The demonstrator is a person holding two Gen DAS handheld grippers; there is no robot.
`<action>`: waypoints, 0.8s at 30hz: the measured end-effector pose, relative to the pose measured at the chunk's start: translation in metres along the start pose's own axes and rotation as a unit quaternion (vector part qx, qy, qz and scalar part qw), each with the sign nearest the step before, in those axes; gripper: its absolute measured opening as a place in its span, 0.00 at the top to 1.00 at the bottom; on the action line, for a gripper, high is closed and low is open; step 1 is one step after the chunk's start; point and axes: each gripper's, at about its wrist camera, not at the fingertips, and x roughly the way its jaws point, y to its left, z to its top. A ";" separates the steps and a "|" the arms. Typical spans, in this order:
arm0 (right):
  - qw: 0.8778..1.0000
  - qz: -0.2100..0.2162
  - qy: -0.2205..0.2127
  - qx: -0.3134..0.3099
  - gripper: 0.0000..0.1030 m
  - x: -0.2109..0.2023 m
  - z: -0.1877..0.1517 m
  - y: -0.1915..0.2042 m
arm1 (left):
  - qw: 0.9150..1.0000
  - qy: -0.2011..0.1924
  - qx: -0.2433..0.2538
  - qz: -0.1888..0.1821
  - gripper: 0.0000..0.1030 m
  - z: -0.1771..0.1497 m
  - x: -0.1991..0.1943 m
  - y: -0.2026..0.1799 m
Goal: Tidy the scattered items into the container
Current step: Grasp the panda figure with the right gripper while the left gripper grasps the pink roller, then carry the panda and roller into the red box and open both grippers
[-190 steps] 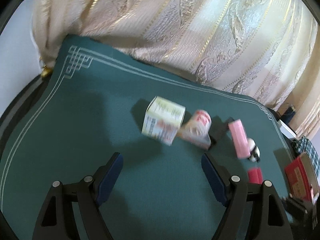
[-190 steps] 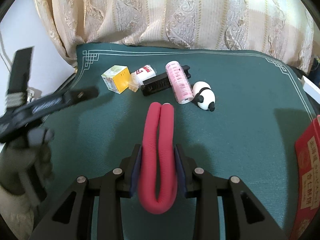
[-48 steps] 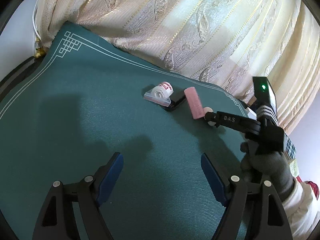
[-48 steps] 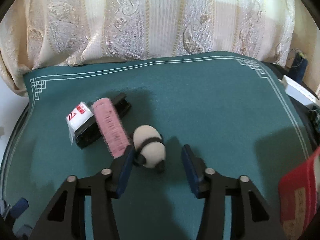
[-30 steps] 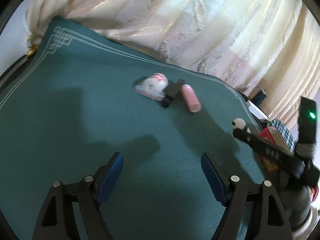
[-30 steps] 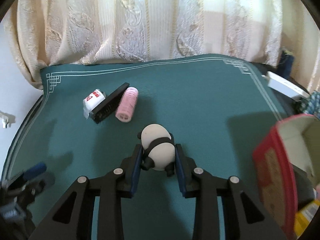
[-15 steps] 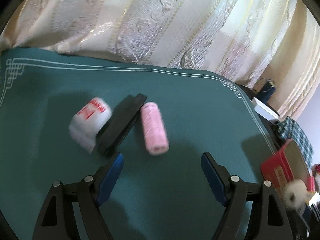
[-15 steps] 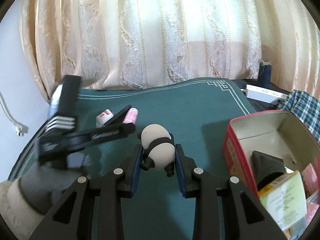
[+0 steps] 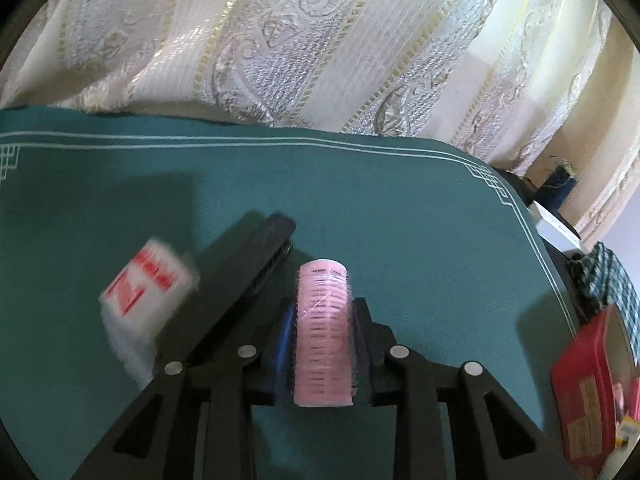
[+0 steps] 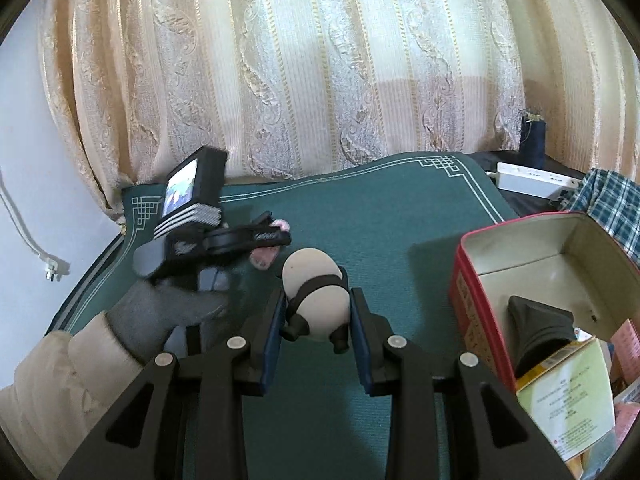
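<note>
1. Left wrist view: the left gripper [image 9: 322, 334] has just been closing, and its jaws now press on both sides of the pink hair roller [image 9: 323, 334], which lies lengthwise between the blue pads [image 9: 283, 336].
2. Just beside the roller, on its left, a long black flat item [image 9: 244, 280] lies at a slant on the green tabletop [image 9: 400, 208], and it touches a white roll with red print [image 9: 146, 286], which is blurred.
3. Beyond the right edge of the tabletop stands the red tin box [image 9: 586, 396]; only its side is seen here.
4. A cream patterned curtain [image 9: 320, 48] hangs behind the far edge of the tabletop.
5. Right wrist view: the right gripper [image 10: 316, 322] holds the panda toy [image 10: 316, 290] between its narrow jaws, above the green tabletop [image 10: 380, 216], with the toy's black legs pointing to the camera.
6. The red tin box [image 10: 466, 280] is at the right edge of the tabletop, open at the top; inside it I see a dark item [image 10: 538, 326] and a yellow and white carton [image 10: 568, 396].
7. At the left side a gloved hand [image 10: 168, 312] carries the left gripper [image 10: 276, 240], and pink shows between its fingers near the far left corner of the tabletop.
</note>
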 end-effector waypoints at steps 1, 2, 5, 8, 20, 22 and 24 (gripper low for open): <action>1.000 -0.002 -0.003 -0.002 0.67 0.000 0.000 0.001 | 1.000 -0.001 -0.002 -0.004 0.72 -0.005 -0.006 0.001; 1.000 -0.002 -0.005 -0.004 0.67 0.001 0.000 0.001 | 1.000 -0.006 -0.006 -0.008 0.72 -0.010 -0.011 0.002; 1.000 -0.005 -0.010 -0.011 0.67 0.002 -0.003 0.005 | 1.000 -0.017 -0.006 -0.019 0.72 -0.029 -0.037 0.003; 1.000 -0.010 -0.019 -0.011 0.67 0.002 -0.003 0.005 | 0.999 -0.028 -0.005 -0.030 0.72 -0.047 -0.066 -0.001; 0.996 -0.066 -0.049 0.032 0.67 -0.070 -0.004 -0.035 | 0.993 -0.073 0.049 -0.083 0.72 -0.079 -0.146 -0.063; 0.994 -0.086 -0.061 0.042 0.67 -0.090 -0.004 -0.051 | 0.990 -0.076 0.062 -0.105 0.72 -0.082 -0.151 -0.085; 0.989 -0.115 -0.074 0.050 0.67 -0.113 -0.007 -0.071 | 0.986 -0.074 0.078 -0.131 0.72 -0.087 -0.155 -0.108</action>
